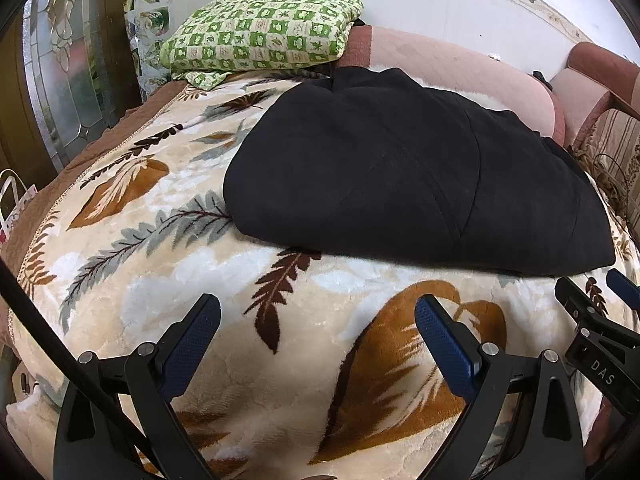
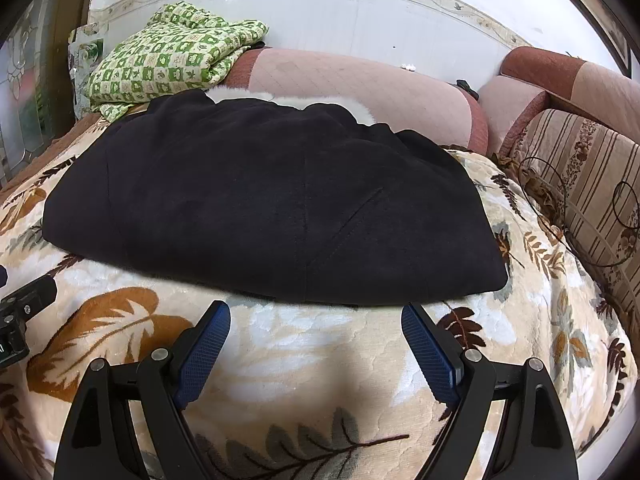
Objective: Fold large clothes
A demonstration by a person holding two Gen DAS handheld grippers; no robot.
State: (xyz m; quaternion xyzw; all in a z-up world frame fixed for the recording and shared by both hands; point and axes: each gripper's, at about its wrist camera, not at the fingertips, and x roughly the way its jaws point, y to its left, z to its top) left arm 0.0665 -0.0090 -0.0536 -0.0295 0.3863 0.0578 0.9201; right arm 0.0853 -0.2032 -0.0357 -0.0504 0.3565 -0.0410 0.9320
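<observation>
Left wrist view: left tongs (image 1: 318, 312) spread wide, nothing btwn pads, hovering over leaf-print blanket (image 1: 168, 264). Black garment (image 1: 400, 184) lies folded flat on blanket, just beyond tongs, centre-right. Green checked cloth (image 1: 260, 28) bunched far left by pink cushion (image 1: 460, 68). Right tongs (image 1: 616, 280) partly seen at right edge.

Right wrist view: right tongs (image 2: 316, 316) spread wide, empty, tips just short of garment's (image 2: 272, 200) near edge, not touching. White fur trim (image 2: 248, 94) peeks at far edge. Striped sofa cover (image 2: 588, 184) at right
</observation>
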